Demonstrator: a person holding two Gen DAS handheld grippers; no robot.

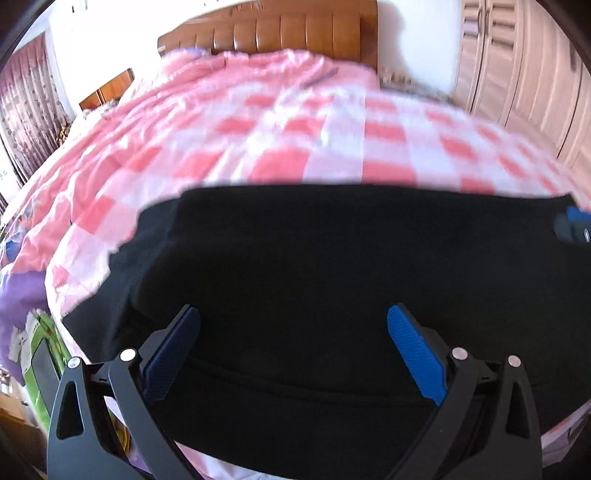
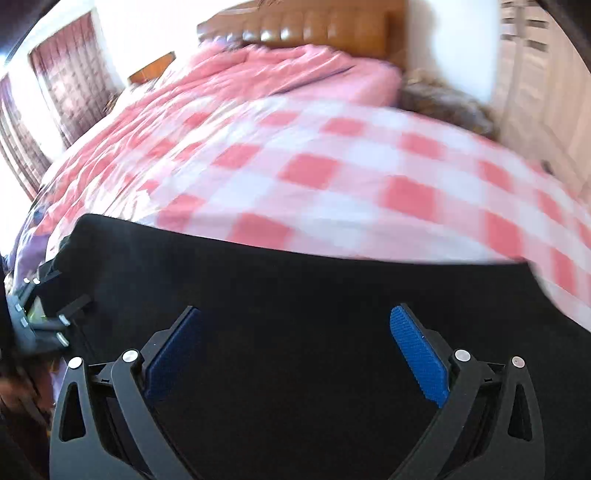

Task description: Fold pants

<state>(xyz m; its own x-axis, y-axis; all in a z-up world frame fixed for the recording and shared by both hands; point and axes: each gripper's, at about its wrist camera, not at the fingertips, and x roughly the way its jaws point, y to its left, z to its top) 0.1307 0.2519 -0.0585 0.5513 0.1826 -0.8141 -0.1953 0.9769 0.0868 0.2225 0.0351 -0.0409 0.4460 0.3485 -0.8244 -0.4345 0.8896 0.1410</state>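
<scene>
Black pants lie spread flat across the near part of a bed with a pink and white checked cover. My left gripper hangs open just above the pants' near left part, nothing between its blue pads. The right gripper's tip shows at the far right edge of that view. In the right wrist view the same pants fill the lower half, and my right gripper is open over them, holding nothing. The left gripper's body shows at the left edge there.
A brown padded headboard stands at the far end of the bed. A pale wardrobe lines the right wall. Dark red curtains hang at the left. A purple cloth and a green package sit below the bed's left edge.
</scene>
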